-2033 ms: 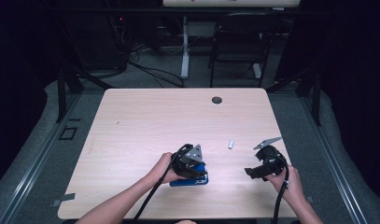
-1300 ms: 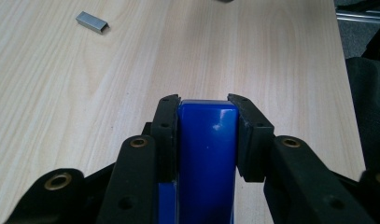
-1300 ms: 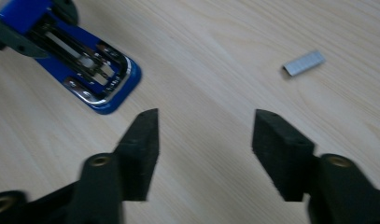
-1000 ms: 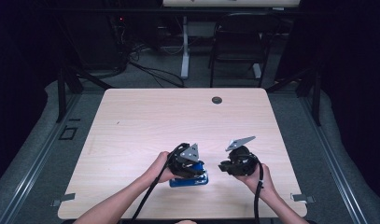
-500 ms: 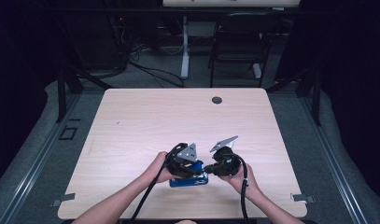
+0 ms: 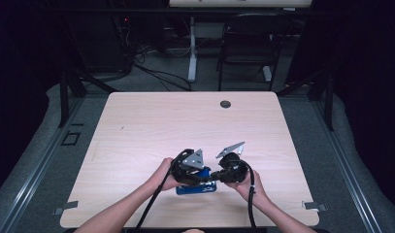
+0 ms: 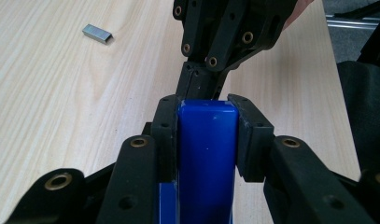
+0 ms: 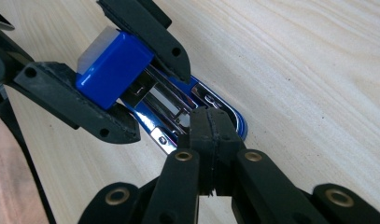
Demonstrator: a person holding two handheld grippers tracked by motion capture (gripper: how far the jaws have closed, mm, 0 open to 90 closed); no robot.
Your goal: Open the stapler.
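Left tool [image 7: 207, 116] pinches the blue stapler [image 8: 131, 79] lid, holding it open near the counter [image 6: 151, 121] front edge. Right tool [image 8: 211, 128], pressed together, pokes into the magazine; next likely loading the staple strip [image 7: 98, 33].

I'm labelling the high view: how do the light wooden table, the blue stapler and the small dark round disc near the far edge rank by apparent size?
1. Light wooden table, by far.
2. Blue stapler, partly hidden by the grippers.
3. Small dark round disc, though it lies farther from the camera.
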